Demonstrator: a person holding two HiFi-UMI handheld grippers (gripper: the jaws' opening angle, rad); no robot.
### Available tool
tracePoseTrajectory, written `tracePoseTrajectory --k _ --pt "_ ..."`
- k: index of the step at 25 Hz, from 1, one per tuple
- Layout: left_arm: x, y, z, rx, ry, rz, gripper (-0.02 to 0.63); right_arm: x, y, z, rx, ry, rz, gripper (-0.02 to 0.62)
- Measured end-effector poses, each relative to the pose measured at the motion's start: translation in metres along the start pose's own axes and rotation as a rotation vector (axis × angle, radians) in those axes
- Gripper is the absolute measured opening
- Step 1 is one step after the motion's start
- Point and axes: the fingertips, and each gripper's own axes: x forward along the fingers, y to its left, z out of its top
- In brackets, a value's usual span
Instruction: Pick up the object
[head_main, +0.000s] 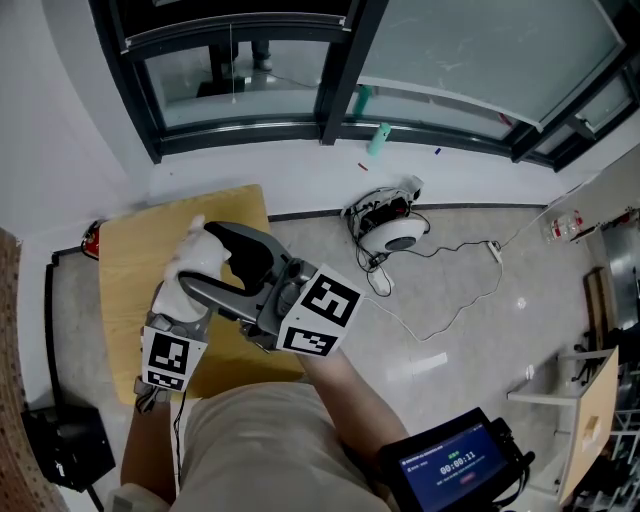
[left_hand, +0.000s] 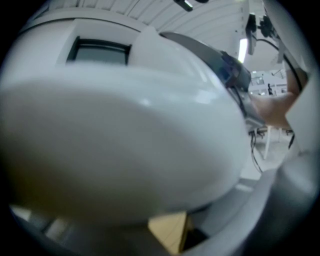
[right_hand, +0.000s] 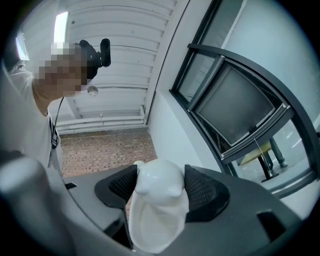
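Observation:
A glossy white animal-shaped figurine (right_hand: 159, 197) sits between the two black ribbed pads (right_hand: 202, 189) of my right gripper (right_hand: 159, 185), which is shut on it and holds it up in the air. In the head view the figurine (head_main: 193, 255) shows white above the yellow wooden table (head_main: 125, 270), with the right gripper (head_main: 215, 265) around it. My left gripper (head_main: 178, 315) is close below and to the left, its fingertips hidden. A blurred white rounded surface (left_hand: 120, 130) fills the left gripper view, so its jaws cannot be read.
A white device with tangled cables (head_main: 390, 235) lies on the floor beyond the table. A dark-framed window wall (head_main: 330, 70) runs along the back. A black screen device (head_main: 455, 465) is at lower right and a black box (head_main: 65, 445) at lower left.

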Motion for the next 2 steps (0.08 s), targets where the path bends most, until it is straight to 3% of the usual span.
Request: tracePoseTrajectory --k 2 --pt "0.0000 -0.0017 -0.0077 -0.008 0.017 -0.005 0.137 -0.0006 -0.0029 -0.0065 0.019 0.006 -0.007 0.307"
